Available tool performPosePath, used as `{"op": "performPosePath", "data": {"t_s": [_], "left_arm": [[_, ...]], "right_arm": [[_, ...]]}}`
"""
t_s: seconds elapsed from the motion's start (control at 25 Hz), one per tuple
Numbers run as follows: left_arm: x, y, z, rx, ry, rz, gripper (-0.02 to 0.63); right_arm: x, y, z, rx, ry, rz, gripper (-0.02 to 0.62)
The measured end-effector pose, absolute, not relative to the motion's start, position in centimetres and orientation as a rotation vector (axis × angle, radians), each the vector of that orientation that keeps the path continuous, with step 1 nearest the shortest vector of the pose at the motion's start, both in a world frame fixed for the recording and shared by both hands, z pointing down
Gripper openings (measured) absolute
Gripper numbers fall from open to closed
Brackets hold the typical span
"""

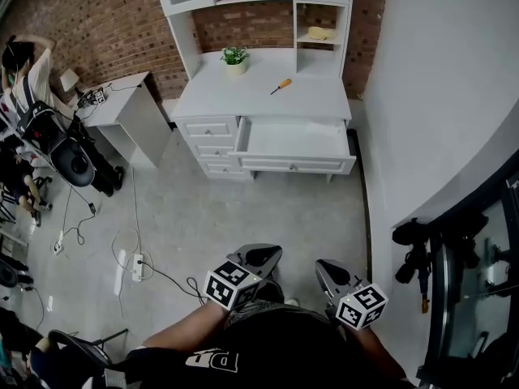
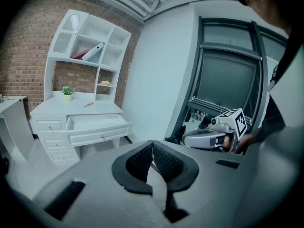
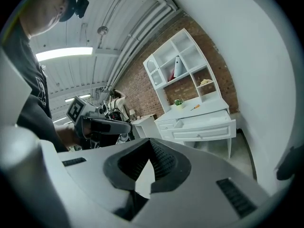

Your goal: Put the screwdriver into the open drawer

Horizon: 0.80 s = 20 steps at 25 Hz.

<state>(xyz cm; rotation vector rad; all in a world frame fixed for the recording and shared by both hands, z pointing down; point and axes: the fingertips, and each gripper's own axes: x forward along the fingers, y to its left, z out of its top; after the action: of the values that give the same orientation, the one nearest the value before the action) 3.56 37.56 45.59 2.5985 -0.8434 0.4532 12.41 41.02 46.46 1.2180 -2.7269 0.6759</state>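
Note:
An orange-handled screwdriver (image 1: 280, 86) lies on the white desk top (image 1: 243, 96), right of a small potted plant (image 1: 235, 58). The screwdriver (image 2: 88, 104) also shows far off in the left gripper view, and as a small orange mark, the screwdriver (image 3: 194, 107), in the right gripper view. Below the desk top, the open drawer (image 1: 297, 143) is pulled out and looks empty. My left gripper (image 1: 261, 258) and right gripper (image 1: 331, 275) are held close to the body, far from the desk. Both are shut with nothing between the pads: left gripper (image 2: 152, 156), right gripper (image 3: 150, 156).
A smaller white side table (image 1: 130, 108) stands left of the desk. Cables and a power strip (image 1: 137, 267) lie on the floor at left. A white wall (image 1: 438, 96) runs along the right, with a dark window frame (image 1: 462, 298) near it. Seated people (image 1: 32, 112) are at far left.

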Motion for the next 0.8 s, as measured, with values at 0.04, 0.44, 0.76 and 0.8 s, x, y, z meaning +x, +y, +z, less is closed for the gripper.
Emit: {"op": "performPosePath", "data": {"t_s": [0.04, 0.44, 0.76, 0.8], "left_arm": [[3.5, 37.3, 45.8, 2.593, -0.842, 0.456, 0.018], [3.7, 32.4, 46.4, 2.575, -0.827, 0.454, 0.018], [1.9, 26.7, 46.9, 2.528, -0.863, 0.422, 0.018], [1.8, 25.9, 46.7, 2.525, -0.866, 0.415, 0.018]], "right_arm": [[12.5, 40.8, 46.5, 1.221, -2.725, 0.679, 0.003], [12.9, 36.3, 47.1, 1.249, -2.688, 0.698, 0.005], [12.3, 30.7, 47.6, 1.251, -2.649, 0.723, 0.005], [12.2, 29.8, 47.5, 1.253, -2.645, 0.724, 0.004]]}}
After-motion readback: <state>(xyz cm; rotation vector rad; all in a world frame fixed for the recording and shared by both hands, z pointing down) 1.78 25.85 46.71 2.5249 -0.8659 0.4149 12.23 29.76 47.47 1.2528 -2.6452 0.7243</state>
